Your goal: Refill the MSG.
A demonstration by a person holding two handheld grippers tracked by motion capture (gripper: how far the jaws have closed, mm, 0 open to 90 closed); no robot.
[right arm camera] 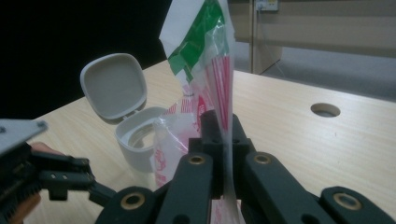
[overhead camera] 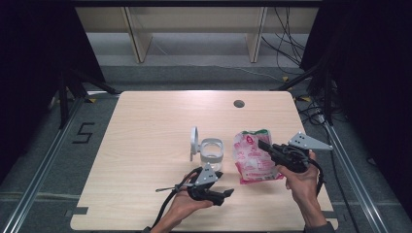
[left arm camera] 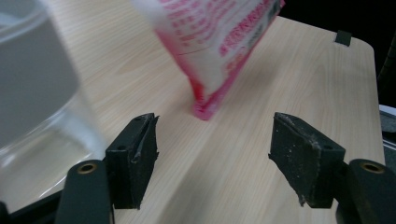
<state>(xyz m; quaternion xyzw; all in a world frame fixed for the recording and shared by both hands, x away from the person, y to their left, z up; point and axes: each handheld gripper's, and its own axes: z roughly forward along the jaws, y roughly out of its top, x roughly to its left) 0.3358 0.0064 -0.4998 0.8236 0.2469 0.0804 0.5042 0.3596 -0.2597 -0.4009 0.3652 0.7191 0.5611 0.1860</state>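
Note:
A pink and white plastic bag [overhead camera: 252,158] with a green top hangs over the table's right half, held up by my right gripper [overhead camera: 265,145], which is shut on its side. In the right gripper view the jaws pinch the bag's film [right arm camera: 224,93] between them. A white container [overhead camera: 211,151] with its hinged lid [overhead camera: 194,142] standing open sits at the table's middle, just left of the bag. My left gripper [overhead camera: 227,192] is open near the front edge, below the container, pointing right. In the left gripper view its empty fingers [left arm camera: 133,156] frame the bag's lower corner [left arm camera: 219,51], with the container [left arm camera: 32,79] blurred at left.
The wooden table [overhead camera: 145,145] has a round cable hole [overhead camera: 238,103] at the back right. Cables lie on the floor beyond the right edge, and shelf legs stand behind the table. A floor marking "5" is at the left.

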